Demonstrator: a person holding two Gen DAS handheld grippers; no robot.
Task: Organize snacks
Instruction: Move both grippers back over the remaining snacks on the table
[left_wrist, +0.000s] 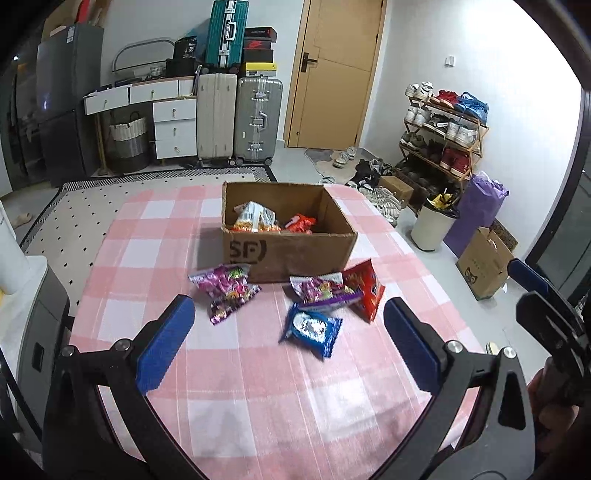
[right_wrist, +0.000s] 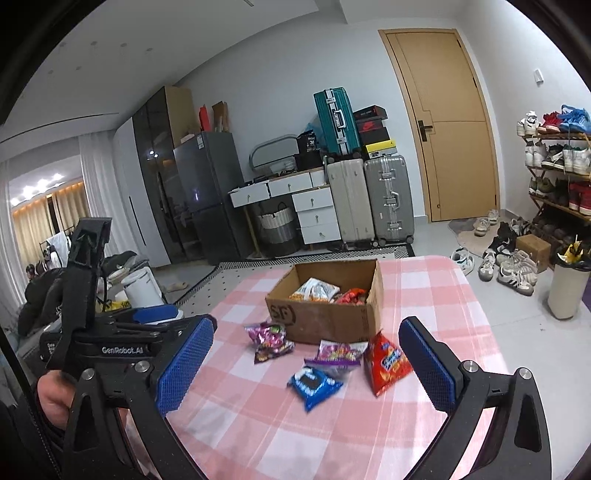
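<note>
My open brown cardboard box (left_wrist: 288, 251) sits at the centre of the frame on the pink-and-white checked tablecloth (left_wrist: 258, 387). Inside it lie an orange-and-white snack bag (left_wrist: 255, 218) at left and a red-orange packet (left_wrist: 301, 223) beside it. Below the box, on the cloth, lie two purple candy bags (left_wrist: 225, 291), a red chip bag (left_wrist: 364, 290) and a blue cookie packet (left_wrist: 312, 328). My left gripper (left_wrist: 288, 343) and right gripper (right_wrist: 306, 365) are both spread wide, holding nothing.
</note>
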